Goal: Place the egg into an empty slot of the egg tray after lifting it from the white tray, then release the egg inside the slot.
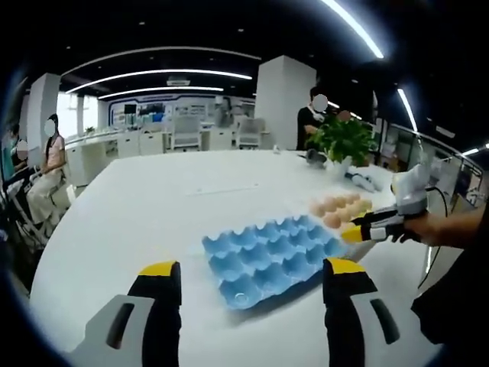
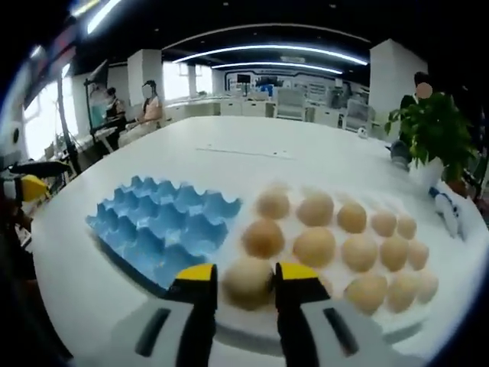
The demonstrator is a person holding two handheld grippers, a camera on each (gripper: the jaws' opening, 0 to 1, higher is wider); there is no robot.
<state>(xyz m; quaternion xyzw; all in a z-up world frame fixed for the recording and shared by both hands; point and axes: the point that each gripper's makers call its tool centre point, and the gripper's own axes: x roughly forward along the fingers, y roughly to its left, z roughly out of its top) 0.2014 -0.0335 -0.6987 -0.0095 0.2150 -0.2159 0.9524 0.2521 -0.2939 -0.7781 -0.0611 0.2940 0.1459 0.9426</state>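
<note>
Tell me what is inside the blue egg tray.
The blue moulded egg tray holds no eggs; every visible cup is empty. The tan eggs sit beside it on the white tray. The right gripper brackets one egg.

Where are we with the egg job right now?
Nothing is placed yet: the blue egg tray has all its visible slots empty. In hand: the right tool brackets an egg on the white tray, apparently not lifted. Left: lift, carry, release. The left tool is open.

matt eggs, moulded egg tray
</note>
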